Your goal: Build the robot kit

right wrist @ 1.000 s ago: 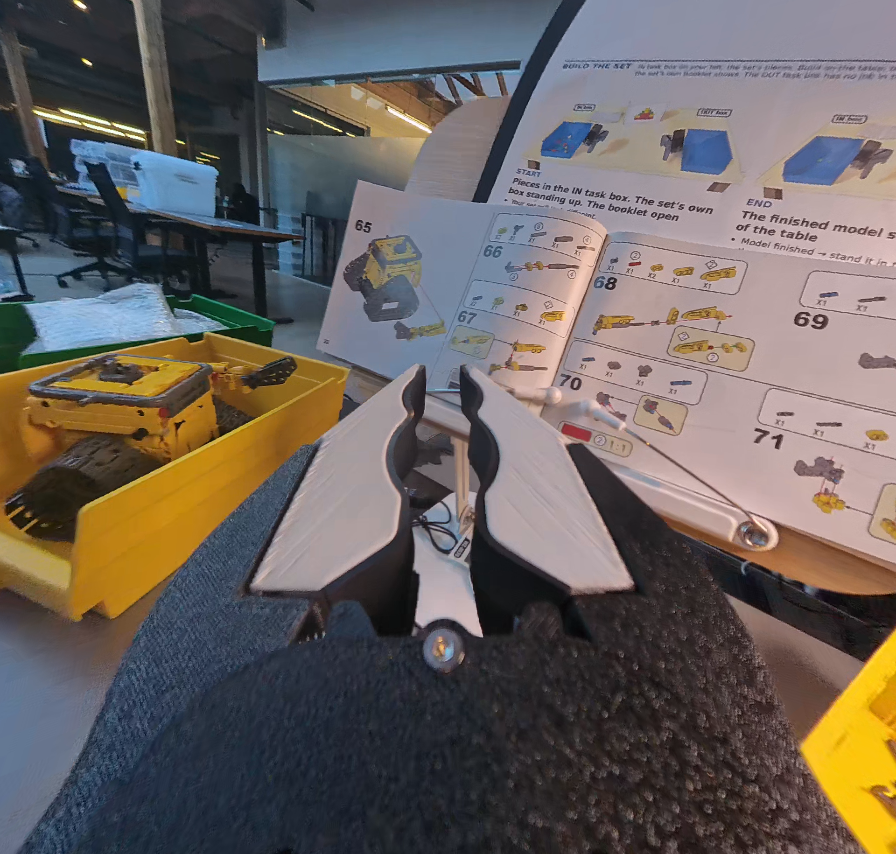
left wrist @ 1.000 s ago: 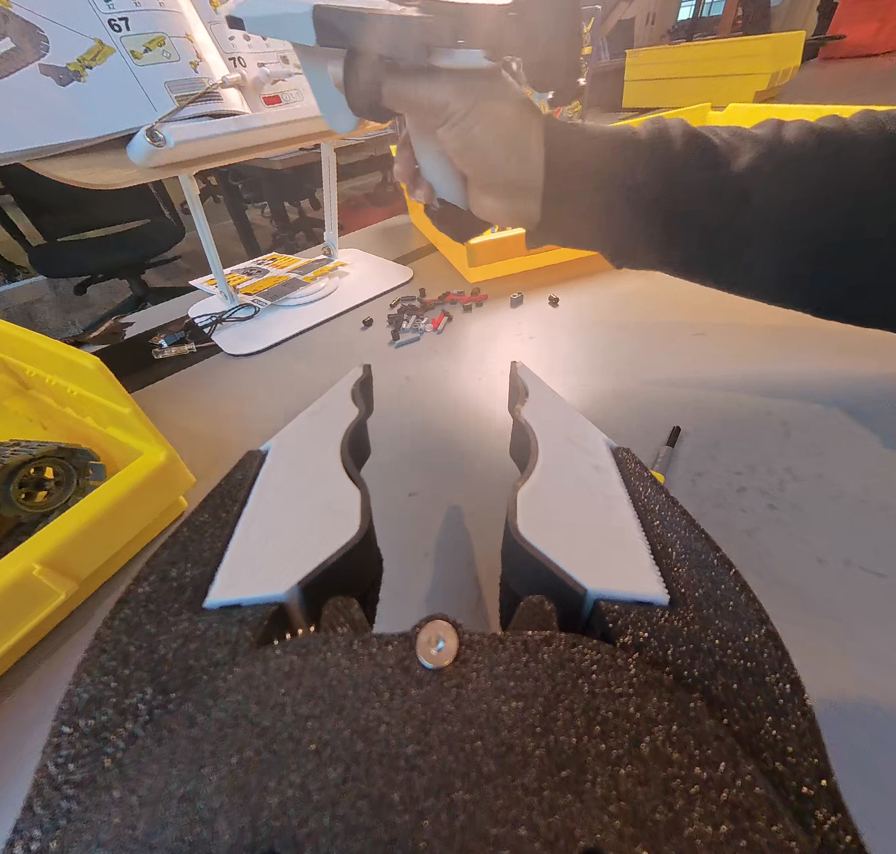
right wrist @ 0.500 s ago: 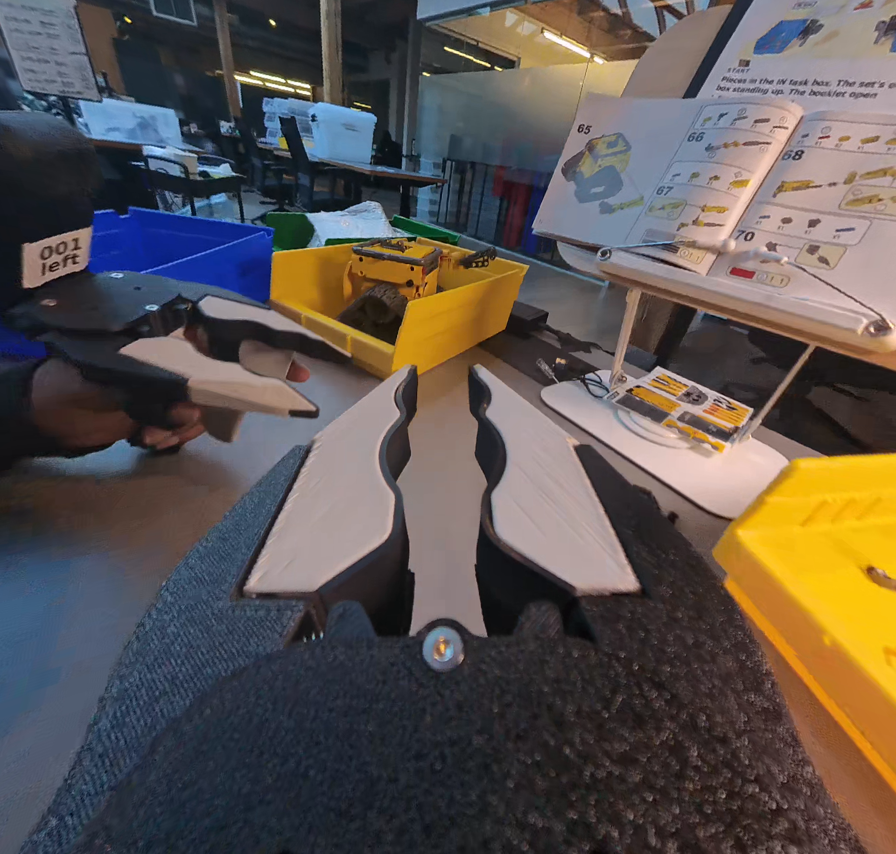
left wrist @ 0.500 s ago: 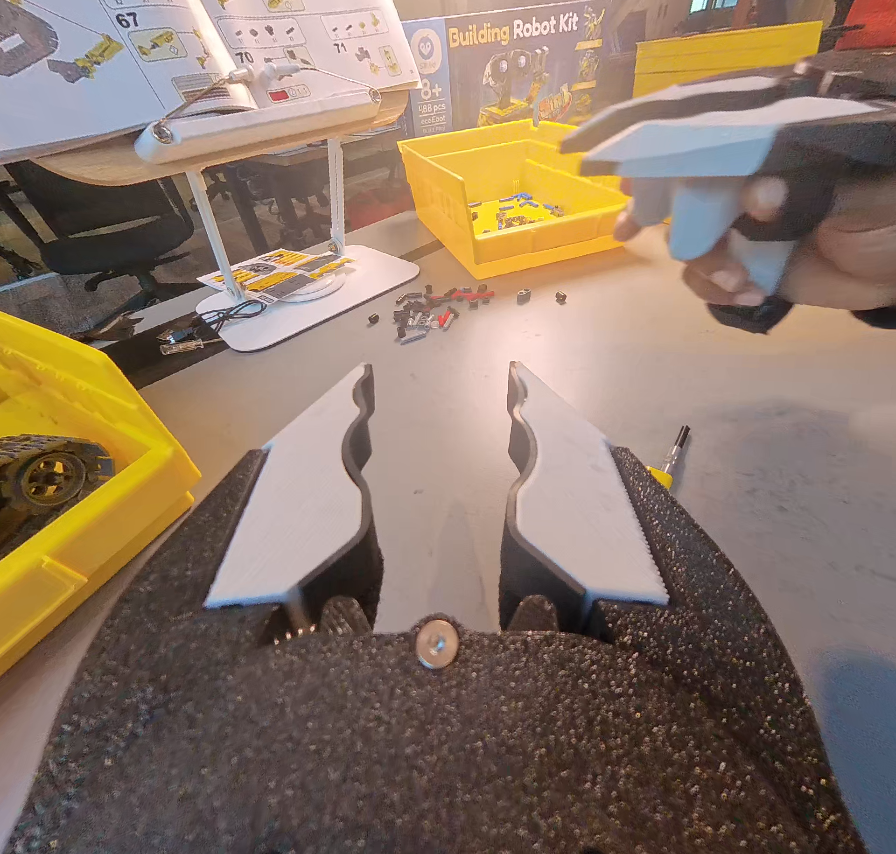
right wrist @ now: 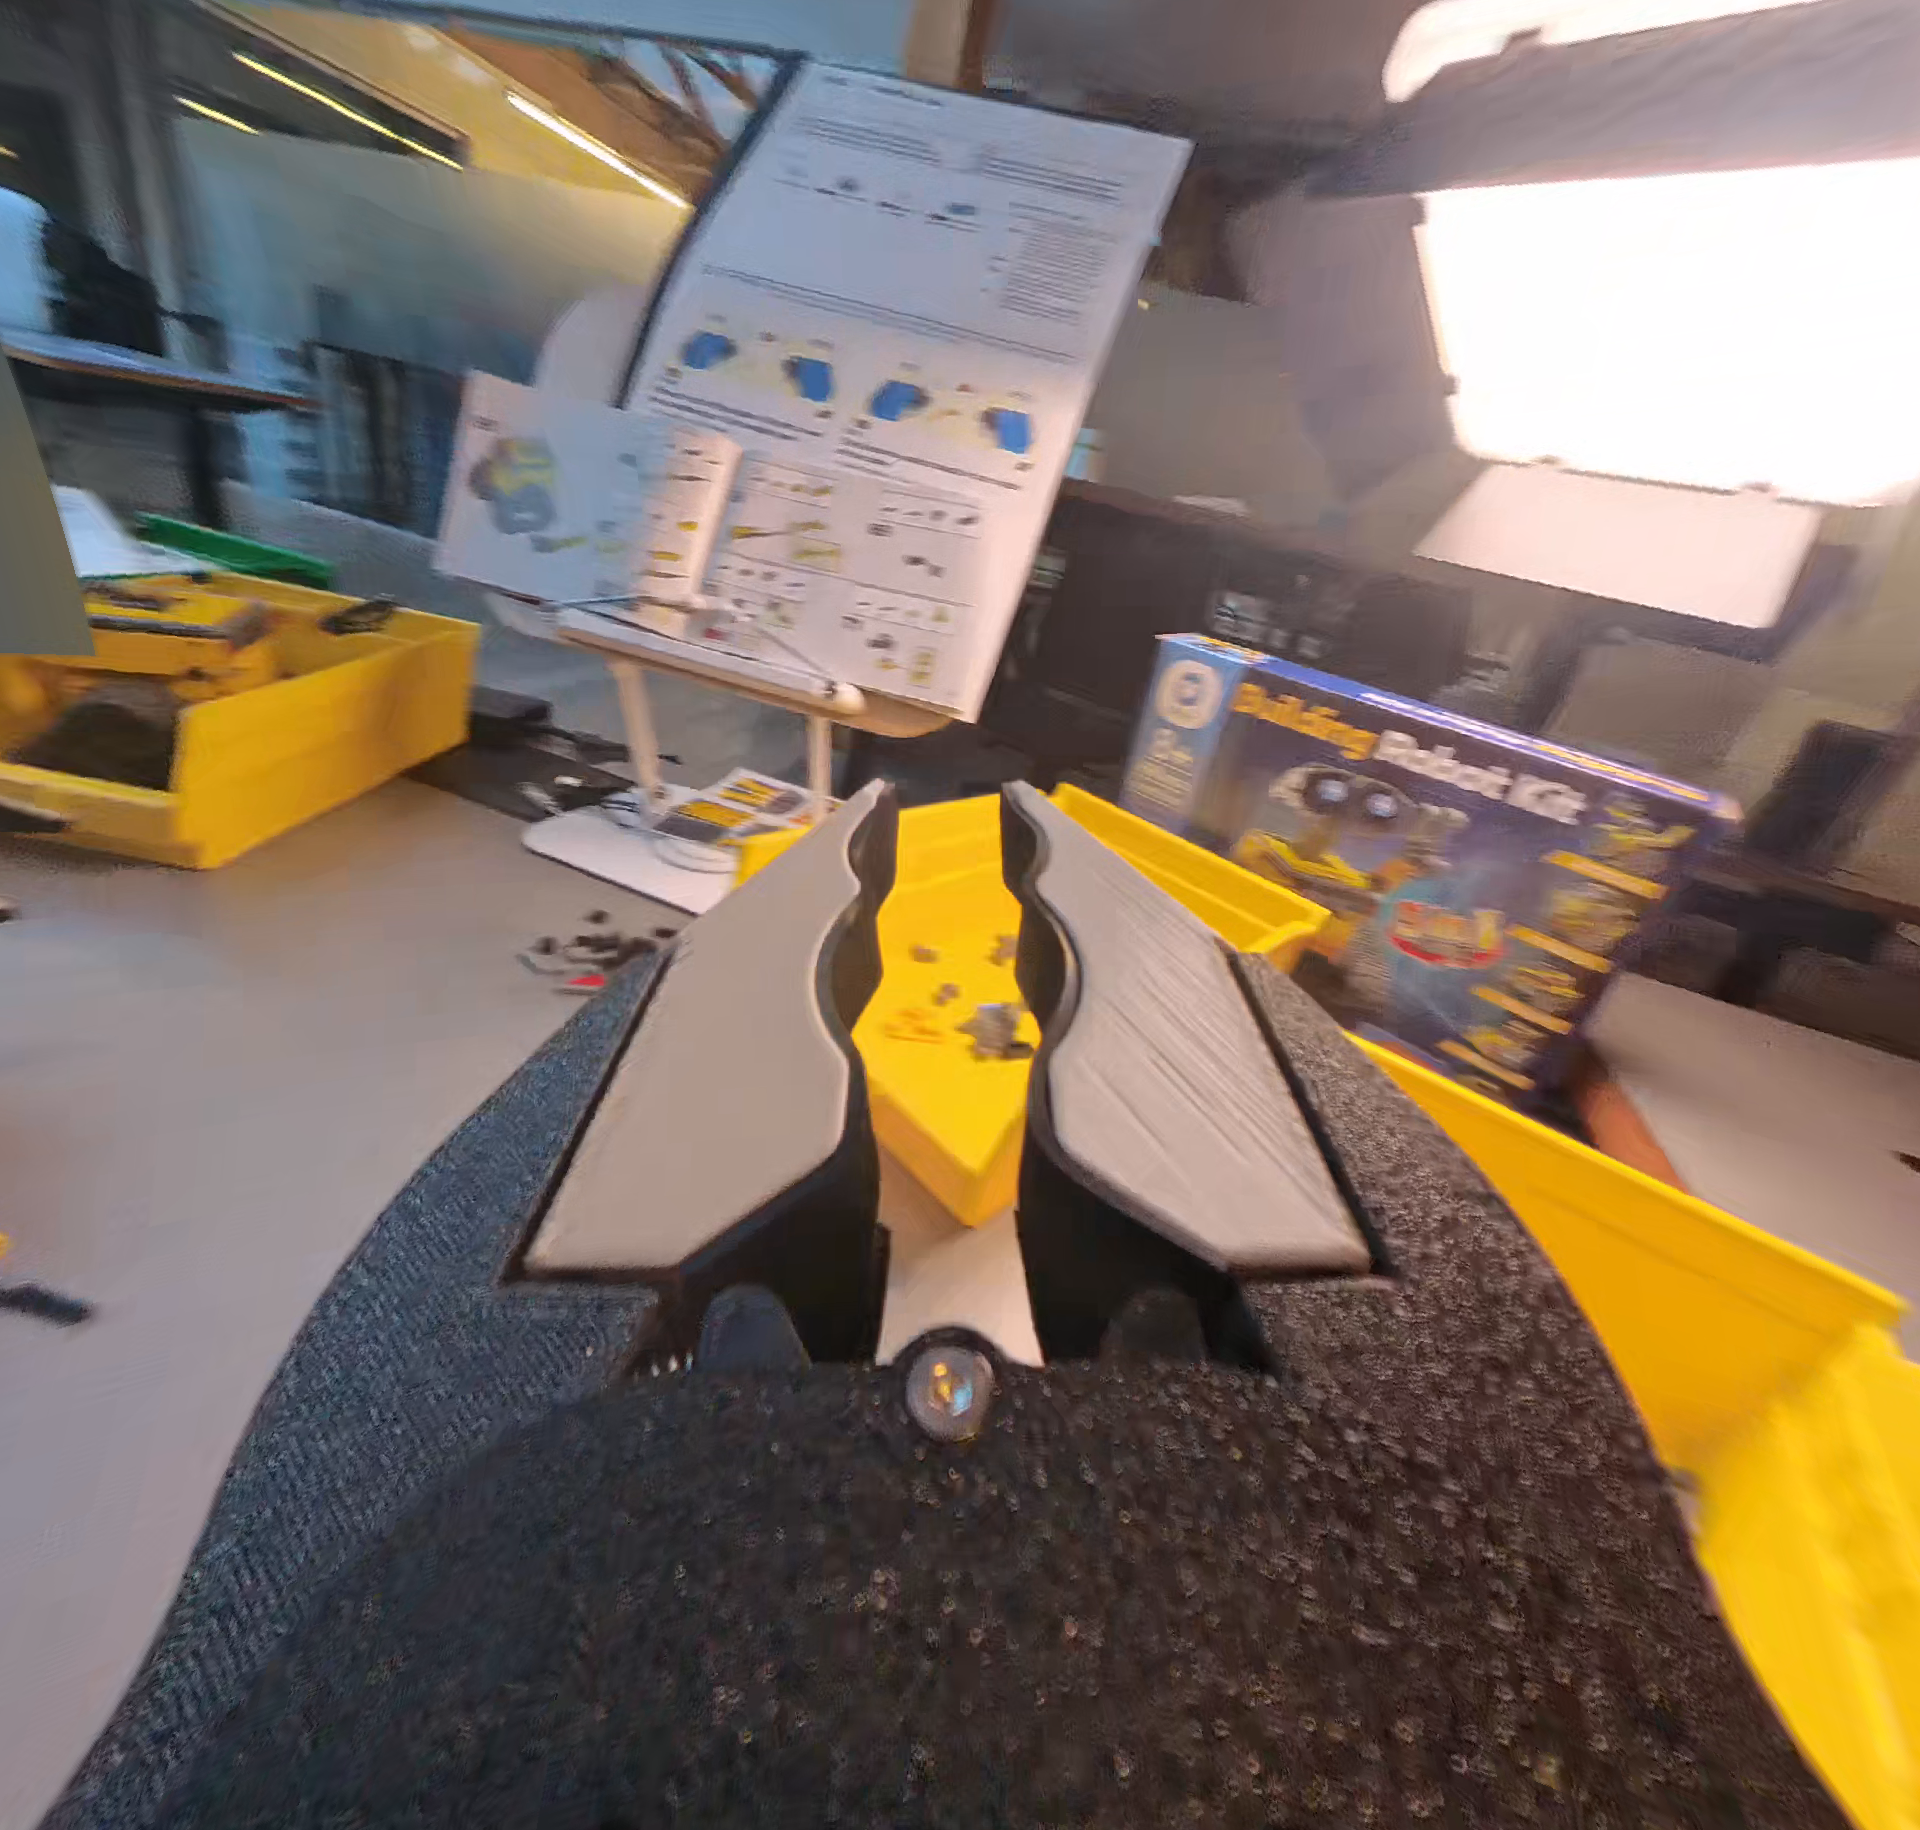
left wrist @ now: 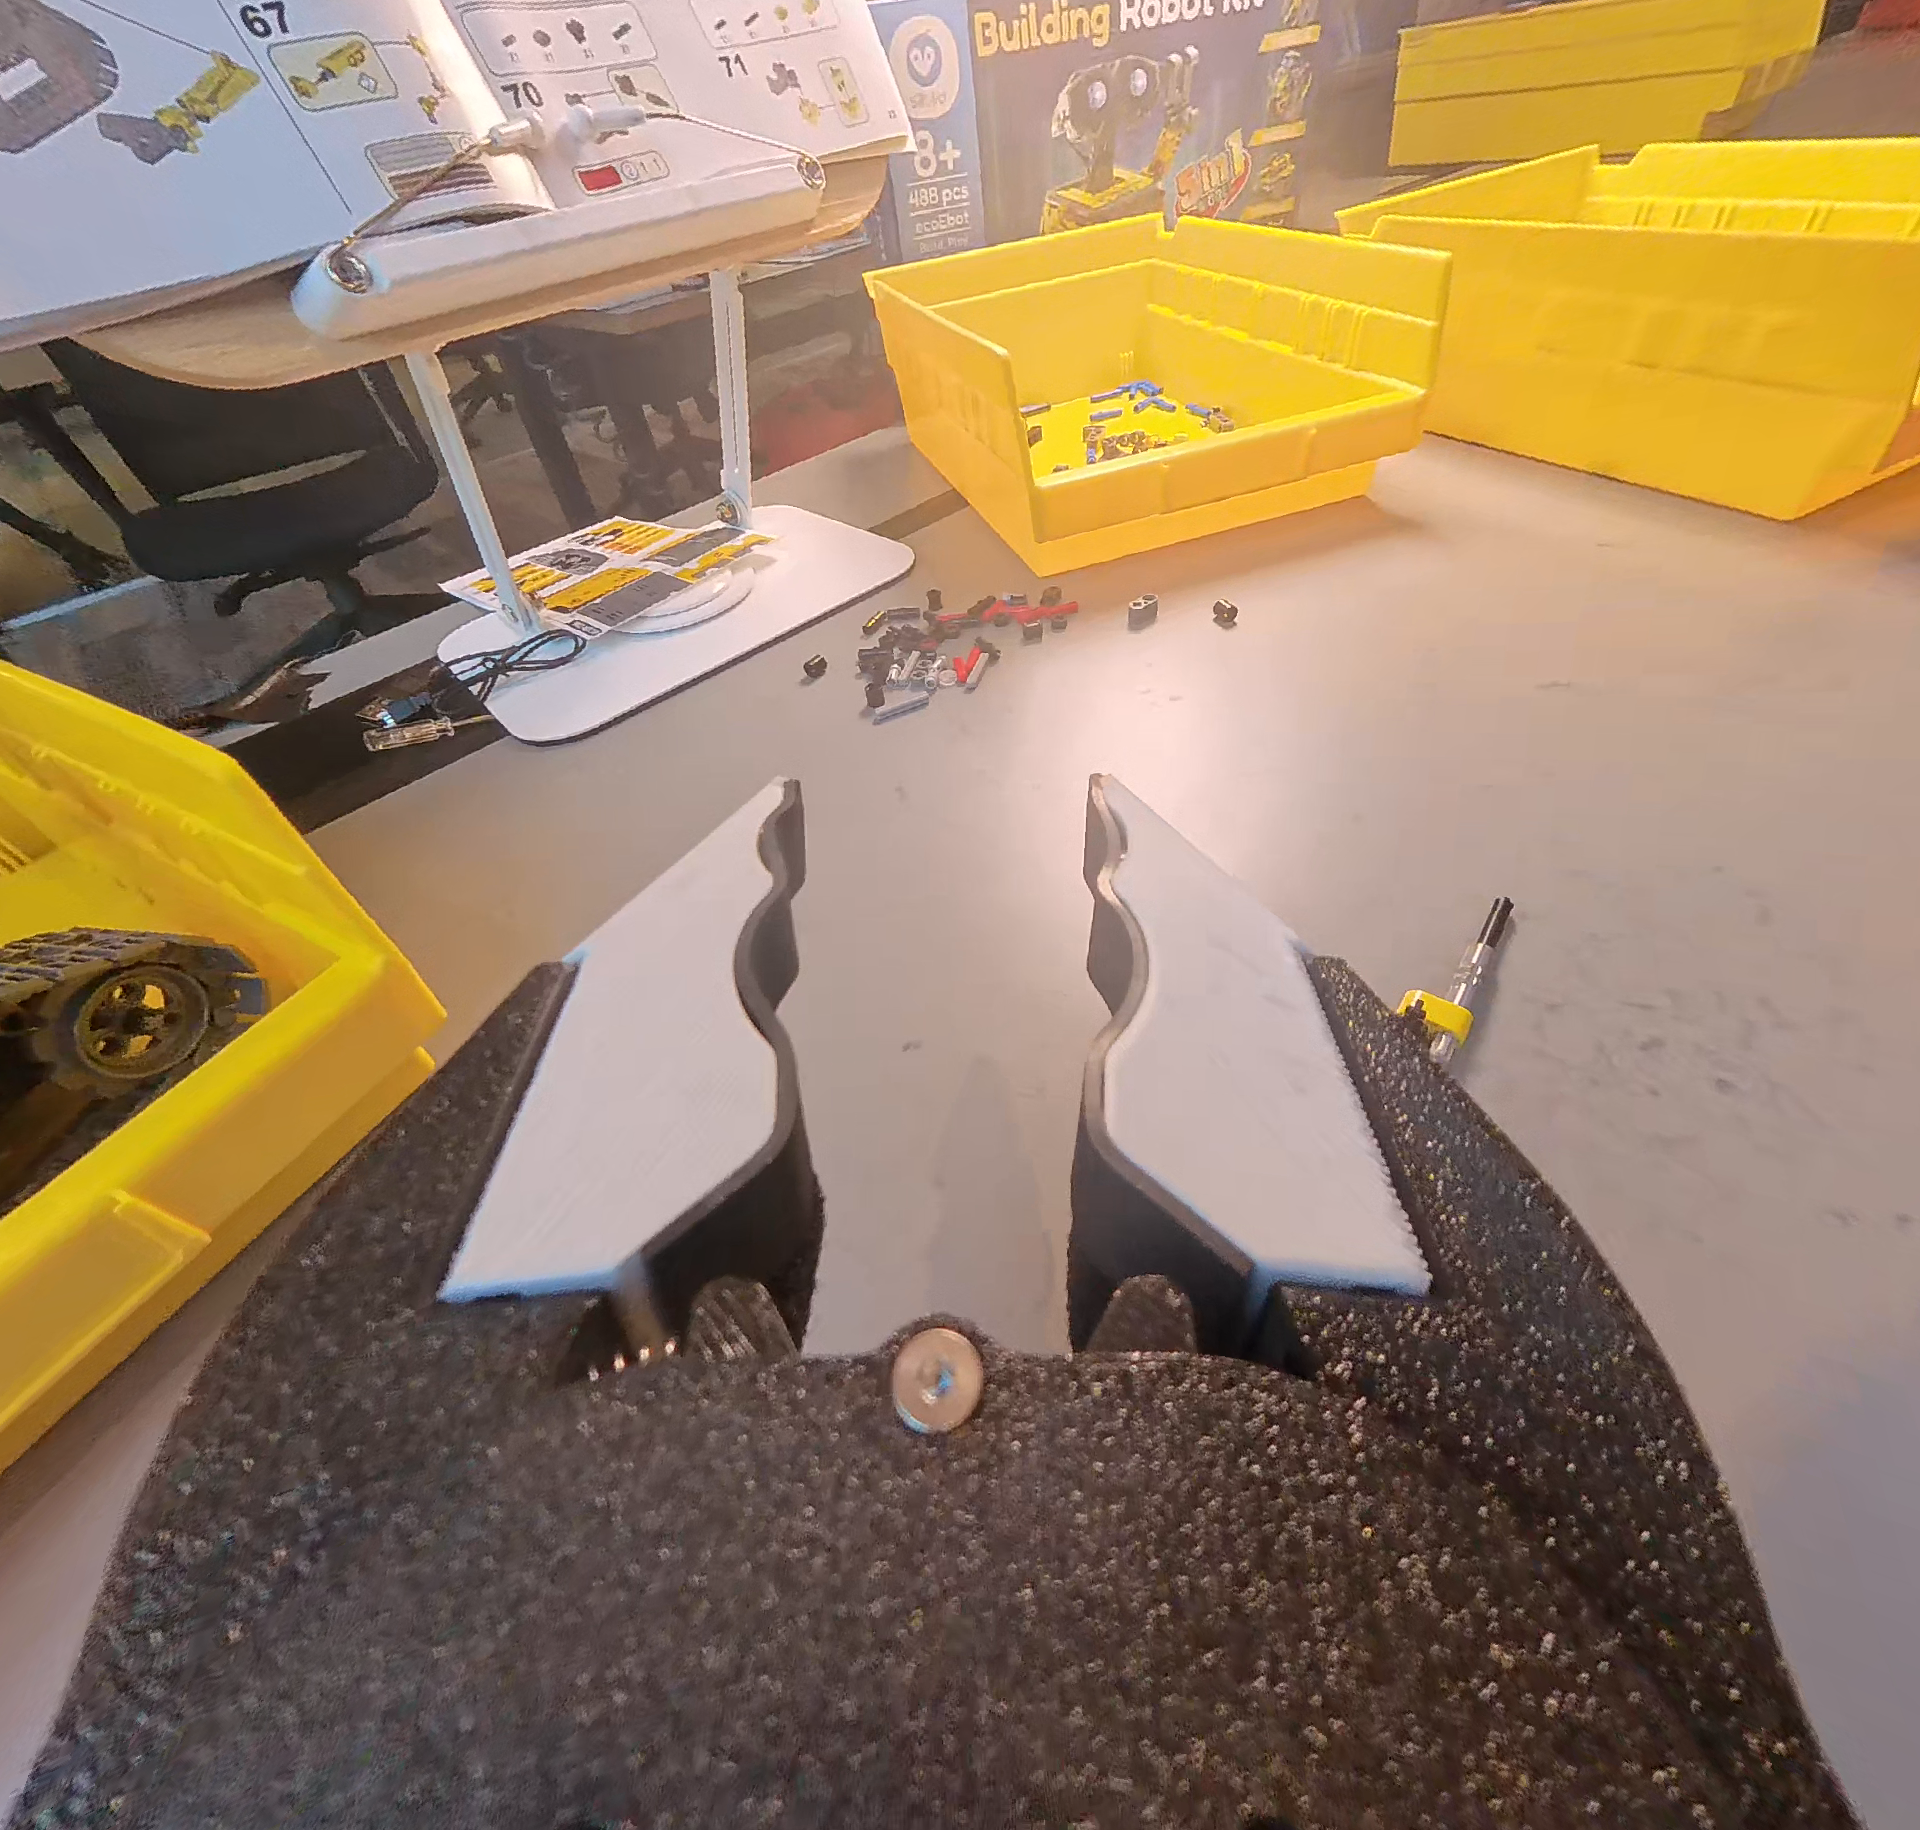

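- Up close, the left gripper (left wrist: pixel 943 804) sits low over the grey table (left wrist: pixel 1455 793), its two fingers spread wide with nothing between them.
- Just right of it lies a small tool with a yellow collar and a dark tip (left wrist: pixel 1460 980), flat on the table and apart from the fingers.
- Farther ahead, a scatter of small black, red and grey parts (left wrist: pixel 956 637) lies loose on the table, near the white base of the book stand (left wrist: pixel 727 585).
- That stand holds an open instruction booklet (left wrist: pixel 416 45) at the far left, pinned by a wire clip.
- At the near left, a yellow bin (left wrist: pixel 208 1157) holds a part-built tracked model (left wrist: pixel 114 1011).
- Far right of the loose parts, another yellow bin (left wrist: pixel 1195 492) holds a few small blue and dark pieces; a printed kit box (left wrist: pixel 1122 87) stands behind it.
- Meanwhile the right gripper (right wrist: pixel 943 806) hangs above the near edge of that parts bin (right wrist: pixel 935 1136), fingers a little apart and empty; this view is blurred.
- From that side the kit box (right wrist: pixel 1434 876) stands at the right, the booklet stand (right wrist: pixel 748 575) in the far middle, and the bin with the model (right wrist: pixel 260 741) at the far left.
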`<move>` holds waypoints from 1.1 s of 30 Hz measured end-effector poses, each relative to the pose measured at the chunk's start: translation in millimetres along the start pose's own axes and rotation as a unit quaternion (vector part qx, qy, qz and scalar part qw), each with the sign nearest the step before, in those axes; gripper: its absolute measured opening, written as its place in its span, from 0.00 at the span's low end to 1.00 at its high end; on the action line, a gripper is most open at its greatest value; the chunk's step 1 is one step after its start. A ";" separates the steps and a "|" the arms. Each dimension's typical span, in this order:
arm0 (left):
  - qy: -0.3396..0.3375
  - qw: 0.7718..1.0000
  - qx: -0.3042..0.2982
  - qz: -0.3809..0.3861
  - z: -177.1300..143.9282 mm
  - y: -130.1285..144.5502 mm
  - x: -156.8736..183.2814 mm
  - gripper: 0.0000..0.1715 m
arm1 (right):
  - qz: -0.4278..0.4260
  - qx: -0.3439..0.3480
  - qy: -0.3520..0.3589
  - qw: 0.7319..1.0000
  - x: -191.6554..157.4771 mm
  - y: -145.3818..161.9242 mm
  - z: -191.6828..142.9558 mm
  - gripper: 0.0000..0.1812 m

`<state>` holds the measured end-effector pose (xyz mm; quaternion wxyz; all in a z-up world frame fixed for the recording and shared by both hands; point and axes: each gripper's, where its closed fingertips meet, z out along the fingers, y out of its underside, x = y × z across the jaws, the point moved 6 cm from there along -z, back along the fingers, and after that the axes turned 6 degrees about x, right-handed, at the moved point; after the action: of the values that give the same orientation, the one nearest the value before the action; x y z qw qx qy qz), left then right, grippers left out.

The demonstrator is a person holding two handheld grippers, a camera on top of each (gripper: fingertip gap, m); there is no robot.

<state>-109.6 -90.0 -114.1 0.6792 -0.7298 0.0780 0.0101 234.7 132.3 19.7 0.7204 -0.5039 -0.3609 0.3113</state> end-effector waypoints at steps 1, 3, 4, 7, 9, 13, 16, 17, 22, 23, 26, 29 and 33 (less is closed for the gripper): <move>0.001 1.000 -0.002 0.005 0.4 0.4 1.2 0.31 | -0.006 -0.017 0.027 0.999 25.7 -0.7 -2.1 0.10; 0.002 1.000 -0.005 0.018 1.1 0.8 4.1 0.31 | -0.018 -0.063 0.064 0.996 72.6 8.6 -2.4 0.10; 0.002 1.000 -0.006 0.025 1.4 1.1 5.5 0.30 | -0.025 -0.101 0.075 0.992 93.2 19.9 -0.6 0.10; 0.004 0.999 -0.009 0.042 1.8 1.7 9.4 0.30 | -0.031 -0.275 0.059 0.959 137.9 80.4 6.0 0.10; 0.005 0.999 -0.010 0.050 1.9 2.0 11.2 0.30 | -0.003 -0.376 0.020 0.926 149.7 123.2 5.0 0.11; 0.004 0.998 -0.011 0.054 1.5 2.1 12.1 0.29 | 0.048 -0.497 -0.102 0.860 133.1 171.3 -7.9 0.11; 0.003 0.998 -0.017 0.053 2.8 3.1 11.7 0.29 | 0.025 -0.548 -0.158 0.821 119.3 183.8 -20.9 0.11; 0.002 0.998 -0.019 0.055 3.3 3.5 11.8 0.29 | 0.024 -0.557 -0.173 0.812 115.2 184.5 -24.6 0.11; 0.005 0.997 -0.030 0.074 5.9 5.9 15.5 0.29 | 0.012 -0.578 -0.230 0.783 100.7 177.1 -43.7 0.11; 0.006 0.996 -0.031 0.079 6.4 6.3 16.7 0.29 | 0.007 -0.582 -0.237 0.777 98.9 176.8 -47.1 0.11; 0.011 0.995 -0.034 0.091 6.9 7.4 19.9 0.29 | -0.003 -0.593 -0.247 0.767 95.3 178.0 -54.7 0.11; 0.013 0.995 -0.033 0.095 6.7 7.3 20.9 0.29 | 0.007 -0.587 -0.255 0.768 89.8 174.9 -60.7 0.11; 0.015 0.995 -0.032 0.091 6.4 7.1 20.3 0.29 | 0.042 -0.551 -0.298 0.778 77.8 157.1 -75.1 0.10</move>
<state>-89.8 -86.1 -124.1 0.6506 -0.7410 0.1537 0.0635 326.4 204.7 -131.0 0.1622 -0.7120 -0.6455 0.2238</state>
